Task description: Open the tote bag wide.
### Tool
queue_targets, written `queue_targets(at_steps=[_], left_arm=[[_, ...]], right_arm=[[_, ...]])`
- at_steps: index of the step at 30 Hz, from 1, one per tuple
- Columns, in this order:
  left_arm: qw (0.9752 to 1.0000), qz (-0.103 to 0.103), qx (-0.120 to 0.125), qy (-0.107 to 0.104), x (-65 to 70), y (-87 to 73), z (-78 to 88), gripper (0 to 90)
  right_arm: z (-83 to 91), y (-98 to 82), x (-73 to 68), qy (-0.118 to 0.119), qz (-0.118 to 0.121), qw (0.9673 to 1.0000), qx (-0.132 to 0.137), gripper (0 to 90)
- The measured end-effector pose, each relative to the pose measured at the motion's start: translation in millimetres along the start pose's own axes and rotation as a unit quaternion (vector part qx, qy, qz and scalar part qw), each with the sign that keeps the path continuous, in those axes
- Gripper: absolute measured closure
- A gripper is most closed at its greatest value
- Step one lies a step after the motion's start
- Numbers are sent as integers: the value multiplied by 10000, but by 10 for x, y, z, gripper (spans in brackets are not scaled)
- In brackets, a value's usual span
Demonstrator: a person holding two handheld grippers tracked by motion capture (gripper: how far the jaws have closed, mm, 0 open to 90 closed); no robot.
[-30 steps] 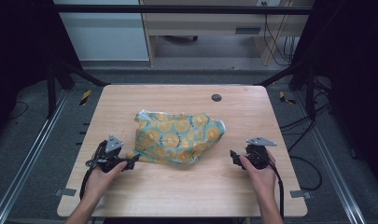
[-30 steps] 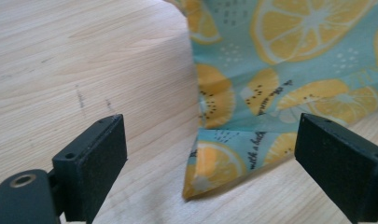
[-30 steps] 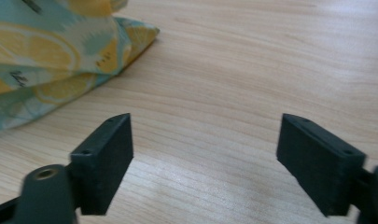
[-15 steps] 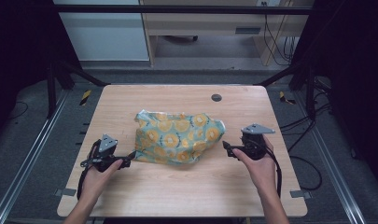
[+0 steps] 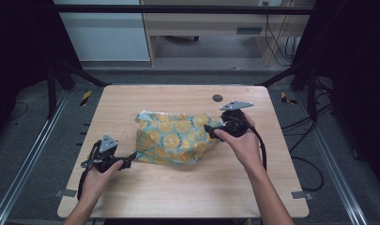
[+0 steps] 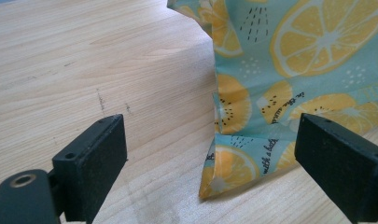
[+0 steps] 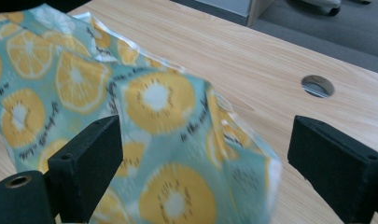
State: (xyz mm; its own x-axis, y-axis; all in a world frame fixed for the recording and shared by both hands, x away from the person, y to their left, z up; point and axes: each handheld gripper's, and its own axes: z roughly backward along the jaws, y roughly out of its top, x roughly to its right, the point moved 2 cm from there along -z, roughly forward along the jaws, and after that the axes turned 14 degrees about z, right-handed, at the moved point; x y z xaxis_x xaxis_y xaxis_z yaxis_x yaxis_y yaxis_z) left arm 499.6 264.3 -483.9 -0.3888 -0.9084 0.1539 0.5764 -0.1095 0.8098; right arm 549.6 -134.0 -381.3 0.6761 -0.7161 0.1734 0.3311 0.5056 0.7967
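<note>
A teal bag printed with orange slices (image 5: 174,137) lies crumpled in the middle of the wooden table (image 5: 178,192). My left gripper (image 5: 129,161) is at the bag's near left corner, open; that corner of the bag (image 6: 233,158) stands between the two black jaws, untouched. My right gripper (image 5: 209,131) is at the bag's right end, open, with the raised right edge of the bag (image 7: 186,154) between and just beyond its jaws.
A round cable hole (image 5: 217,98) sits in the table behind the right gripper, seen again as the cable hole (image 7: 317,86). Bare wood (image 6: 84,70) spreads left of the bag. Dark frame posts and cables flank the table.
My right gripper has moved forward and left up to the bag's right end. The left gripper has slid slightly left along the near edge. The bag lies as before.
</note>
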Motion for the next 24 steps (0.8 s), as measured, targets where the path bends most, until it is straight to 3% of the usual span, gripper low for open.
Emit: queue_targets(at_steps=[8, 16, 17, 18, 20, 21, 24], left_arm=[[10000, -19, -33, -7, -4, 1, -7, 93], [10000, -30, -43, -29, 0, 1, -12, 97], [10000, -33, -44, -28, 0, 1, -12, 98], [10000, -33, -45, -28, 1, 2, -13, 99], [10000, -36, -41, -23, -1, 3, -12, 99], [10000, -36, -41, -23, -1, 3, -12, 99], [10000, -40, -42, -12, -4, 3, -12, 100]], right_arm=[[-236, 181, -12, 255, -49, 9996, -74, 96], [-415, 173, -46, 405, -52, 9988, -274, 116], [-433, 168, -55, 477, 23, 9985, -272, 187], [-439, 170, -99, 631, 134, 9976, -264, 368], [-431, 168, -130, 634, 314, 9972, -240, 582], [-431, 168, -130, 634, 314, 9972, -240, 582], [-386, 174, -179, 686, 377, 9968, -156, 844]])
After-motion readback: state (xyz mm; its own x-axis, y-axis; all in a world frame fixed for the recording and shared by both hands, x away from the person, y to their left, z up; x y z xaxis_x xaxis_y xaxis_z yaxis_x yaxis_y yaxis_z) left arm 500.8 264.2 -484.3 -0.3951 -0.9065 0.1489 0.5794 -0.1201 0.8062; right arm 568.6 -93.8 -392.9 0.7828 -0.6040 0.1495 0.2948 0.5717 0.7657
